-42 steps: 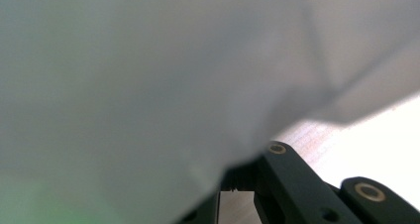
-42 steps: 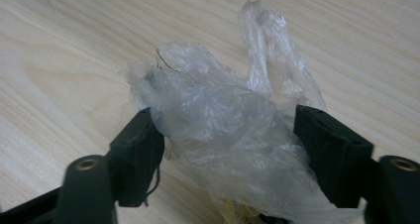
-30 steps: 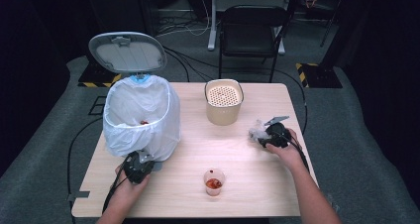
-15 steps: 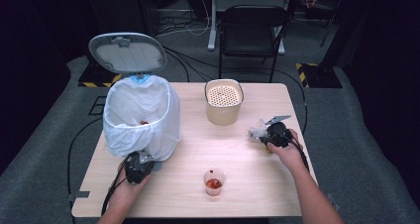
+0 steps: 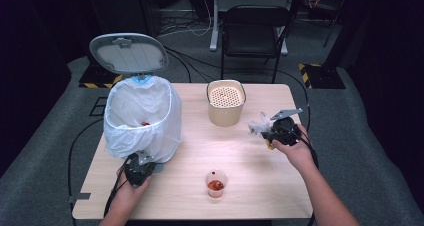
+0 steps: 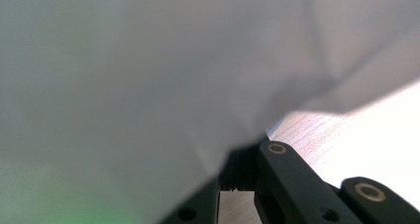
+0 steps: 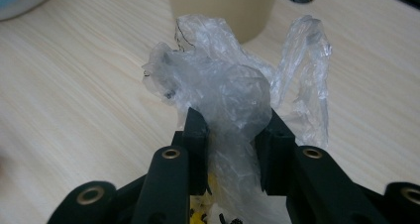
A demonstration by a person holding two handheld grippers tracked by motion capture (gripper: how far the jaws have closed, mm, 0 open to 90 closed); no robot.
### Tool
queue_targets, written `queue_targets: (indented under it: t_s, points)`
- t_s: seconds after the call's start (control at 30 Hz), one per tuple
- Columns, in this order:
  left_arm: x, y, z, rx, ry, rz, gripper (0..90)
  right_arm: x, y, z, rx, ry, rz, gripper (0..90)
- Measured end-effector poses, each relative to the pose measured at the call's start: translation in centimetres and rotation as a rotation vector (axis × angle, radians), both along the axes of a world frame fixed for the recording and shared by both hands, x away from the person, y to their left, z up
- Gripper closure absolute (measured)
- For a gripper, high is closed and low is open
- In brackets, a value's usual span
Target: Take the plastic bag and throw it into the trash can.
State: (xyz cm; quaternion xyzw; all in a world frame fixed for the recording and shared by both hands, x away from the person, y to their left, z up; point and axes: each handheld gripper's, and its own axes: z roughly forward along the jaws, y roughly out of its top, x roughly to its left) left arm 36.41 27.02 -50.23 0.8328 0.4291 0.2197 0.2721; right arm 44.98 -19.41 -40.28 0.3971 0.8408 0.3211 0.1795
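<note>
Plastic wrap blocks table behind; liner blurs left gripper view.

I'm working in what looks like a recording studio or lab set-up, not a home. My light wooden table stands alone on grey carpet, ringed by black curtains on the left and right. On the far side a black folding chair faces me, with cables trailing over the floor behind it and yellow-and-black hazard tape marking equipment bases near the far corners.
</note>
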Motion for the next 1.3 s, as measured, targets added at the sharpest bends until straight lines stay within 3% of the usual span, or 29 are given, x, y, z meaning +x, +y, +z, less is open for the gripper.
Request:
queue_targets:
  t_s: [0.03, 0.07, 0.17, 0.53, 0.6, 0.87, 1.07, 1.13, 1.2, 1.3]
  points:
    - [0.0, 0.0, 0.0, 0.000, 0.000, 0.000, 90.0, 0.0, 0.0, 0.0, 0.000, 0.000, 0.000, 70.3]
    - [0.0, 0.0, 0.0, -0.012, 0.003, 0.003, 90.0, -0.3, 0.6, 1.1, 0.000, -0.017, 0.023, 70.3]
    - [0.0, 0.1, 0.0, -0.027, 0.010, 0.003, 90.0, -0.7, 1.3, 2.3, 0.009, -0.033, 0.046, 70.3]
    - [-0.1, 0.1, 0.0, -0.006, -0.004, 0.006, 88.6, -1.6, 3.9, 6.0, 0.015, -0.054, 0.127, 70.4]
    - [0.0, 0.3, -0.1, -0.028, 0.006, 0.007, 86.7, -1.5, 4.6, 6.9, 0.019, -0.076, 0.154, 70.3]
    - [0.0, 0.2, 0.0, -0.016, 0.003, 0.008, 87.4, -1.4, 6.6, 9.1, 0.042, -0.072, 0.200, 70.4]
    - [-0.2, -0.1, -0.1, 0.011, -0.011, -0.001, 87.6, -1.4, 9.0, 11.5, 0.062, -0.094, 0.274, 70.5]
    - [-0.1, -0.1, -0.1, 0.007, -0.011, -0.001, 87.6, -1.2, 10.7, 12.6, 0.071, -0.107, 0.310, 70.4]
    - [-0.1, -0.1, -0.1, 0.007, -0.011, -0.001, 87.6, -1.1, 11.1, 12.8, 0.067, -0.112, 0.320, 70.4]
    - [-0.1, -0.1, -0.1, 0.011, -0.010, -0.002, 87.6, -0.5, 13.1, 13.5, 0.067, -0.123, 0.355, 70.5]
